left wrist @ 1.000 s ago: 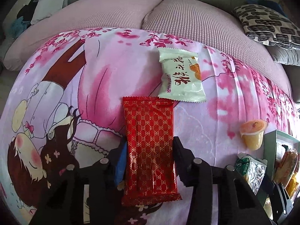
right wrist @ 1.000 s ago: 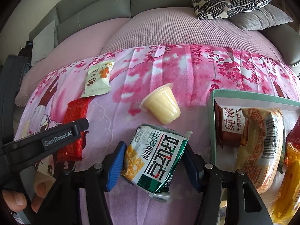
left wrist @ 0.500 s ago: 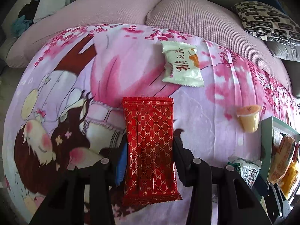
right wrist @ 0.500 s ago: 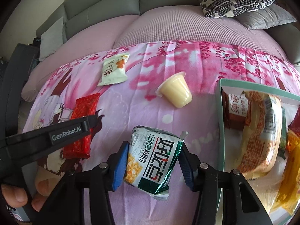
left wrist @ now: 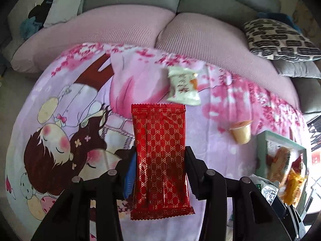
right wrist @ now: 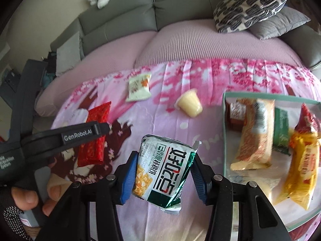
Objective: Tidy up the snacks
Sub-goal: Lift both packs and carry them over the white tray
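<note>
A long red packet (left wrist: 160,160) patterned with small gold links hangs upright, pinched at its middle, clear of the pink cartoon-print cloth, while a green-and-white foil snack bag (right wrist: 162,170) with bold black lettering is squeezed at its sides, tilted and lifted off the cloth just beside the tray. On the cloth lie a white pouch with orange print (left wrist: 183,86) near the far edge and a pale yellow jelly cup (right wrist: 189,104) on its side, well apart from each other. The pale green-rimmed tray (right wrist: 224,120) holds several wrapped snacks, orange, brown, green, red and yellow, lying lengthwise side by side.
</note>
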### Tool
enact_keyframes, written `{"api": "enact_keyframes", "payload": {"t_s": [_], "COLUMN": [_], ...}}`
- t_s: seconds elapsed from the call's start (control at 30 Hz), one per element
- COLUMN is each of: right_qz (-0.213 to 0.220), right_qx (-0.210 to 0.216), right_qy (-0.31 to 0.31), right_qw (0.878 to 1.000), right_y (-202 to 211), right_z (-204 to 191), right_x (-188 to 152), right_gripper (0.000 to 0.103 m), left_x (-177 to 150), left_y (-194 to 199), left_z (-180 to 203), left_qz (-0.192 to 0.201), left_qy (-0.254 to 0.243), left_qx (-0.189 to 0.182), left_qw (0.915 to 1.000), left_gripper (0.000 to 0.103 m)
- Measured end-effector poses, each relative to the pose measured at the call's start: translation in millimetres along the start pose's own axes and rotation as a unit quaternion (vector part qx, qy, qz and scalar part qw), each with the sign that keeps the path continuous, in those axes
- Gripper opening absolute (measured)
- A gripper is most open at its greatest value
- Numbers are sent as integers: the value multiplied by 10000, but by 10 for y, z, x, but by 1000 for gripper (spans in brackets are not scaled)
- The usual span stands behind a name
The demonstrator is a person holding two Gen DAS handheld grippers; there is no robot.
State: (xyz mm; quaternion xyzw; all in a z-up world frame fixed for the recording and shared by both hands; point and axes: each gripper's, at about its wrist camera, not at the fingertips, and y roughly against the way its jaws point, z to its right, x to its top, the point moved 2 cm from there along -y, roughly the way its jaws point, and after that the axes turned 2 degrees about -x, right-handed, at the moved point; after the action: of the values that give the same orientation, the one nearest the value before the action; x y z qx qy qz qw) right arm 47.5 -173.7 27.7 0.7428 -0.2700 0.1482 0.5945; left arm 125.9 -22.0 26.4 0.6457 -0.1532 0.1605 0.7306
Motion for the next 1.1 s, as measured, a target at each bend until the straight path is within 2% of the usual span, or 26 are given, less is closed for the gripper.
{"api": "enact_keyframes", "payload": {"t_s": [0.2, 0.4, 0.63, 0.93, 1.1], "right_qz": [207, 320, 602, 916, 979], "right_qx": [-25, -123, -329, -730, -1052], "right_qy": [-65, -422, -875, -1446, -1921], "right_qw": [9998, 9985, 9938, 9825, 9708], "right_y": [177, 327, 595, 916, 1058], "right_z": [103, 415, 839, 1394, 1825], "right_x": [66, 124, 228, 266, 201], "right_gripper": [54, 54, 54, 54, 54], "left_x": [15, -31, -115, -237, -303], "left_y": [137, 254, 344, 412, 463], "left_z": [253, 506, 844, 1172, 1350], "left_qz": [167, 298, 356, 324, 361], "left_qy": [-196, -506, -885, -1236, -1466], "left_qx": [-145, -170, -409, -687, -747], "left_qw": [9996, 9981, 9946, 9894, 9857], "left_gripper": [46, 46, 46, 46, 46]}}
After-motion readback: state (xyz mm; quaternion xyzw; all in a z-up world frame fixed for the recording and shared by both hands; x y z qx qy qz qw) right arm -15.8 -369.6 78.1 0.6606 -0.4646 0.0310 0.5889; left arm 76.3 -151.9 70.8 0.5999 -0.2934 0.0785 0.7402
